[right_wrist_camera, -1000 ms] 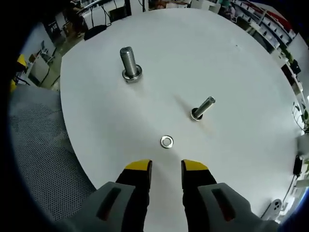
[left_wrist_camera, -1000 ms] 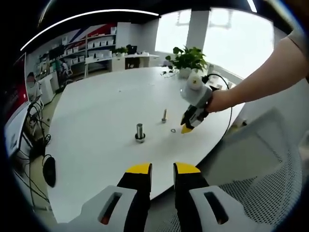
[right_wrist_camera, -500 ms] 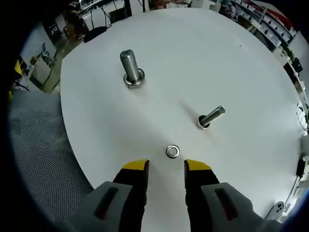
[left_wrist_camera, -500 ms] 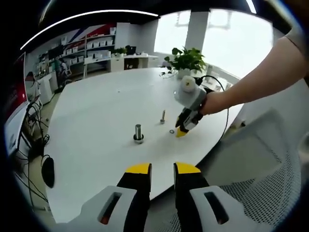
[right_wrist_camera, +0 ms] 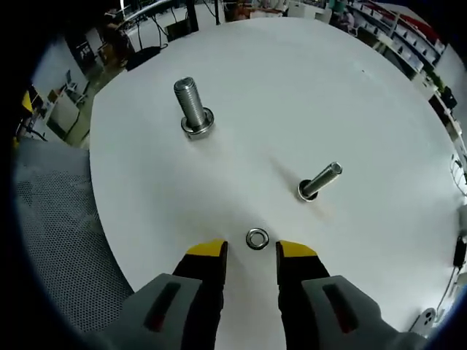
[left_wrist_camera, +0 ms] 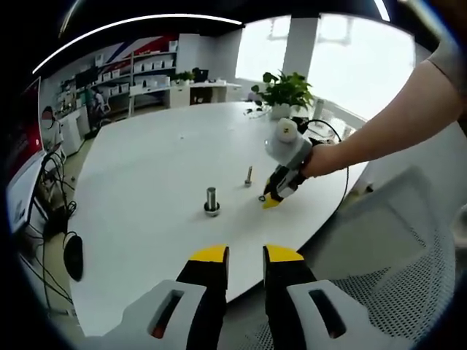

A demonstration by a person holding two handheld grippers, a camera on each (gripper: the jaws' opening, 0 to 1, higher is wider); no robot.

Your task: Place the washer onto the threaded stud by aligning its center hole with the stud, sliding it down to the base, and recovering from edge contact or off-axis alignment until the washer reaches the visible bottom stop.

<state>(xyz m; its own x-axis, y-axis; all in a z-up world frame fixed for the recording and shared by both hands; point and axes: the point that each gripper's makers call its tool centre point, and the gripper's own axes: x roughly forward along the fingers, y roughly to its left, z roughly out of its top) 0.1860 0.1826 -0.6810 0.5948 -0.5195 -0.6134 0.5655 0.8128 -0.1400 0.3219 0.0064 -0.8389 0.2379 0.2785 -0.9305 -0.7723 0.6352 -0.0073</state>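
- We see the washer (right_wrist_camera: 256, 238) lying flat on the table (right_wrist_camera: 379, 102), just ahead of the right gripper (right_wrist_camera: 252, 249), level with its yellow tips and not yet between them.
- The right jaws stand parted, wider than the washer, holding nothing.
- The left gripper (left_wrist_camera: 246, 254) hangs off the table edge, jaws slightly apart, empty.
- Two studs stand well apart: a thick one (right_wrist_camera: 193, 108) and a thin one (right_wrist_camera: 319, 180).
- Risk: a flat, thin washer can skate away if the tips close above its rim.
- Risk: we cannot tell which stud fits its hole; the wrong choice jams.
- Risk: a tilted grip would catch the washer on the threads.
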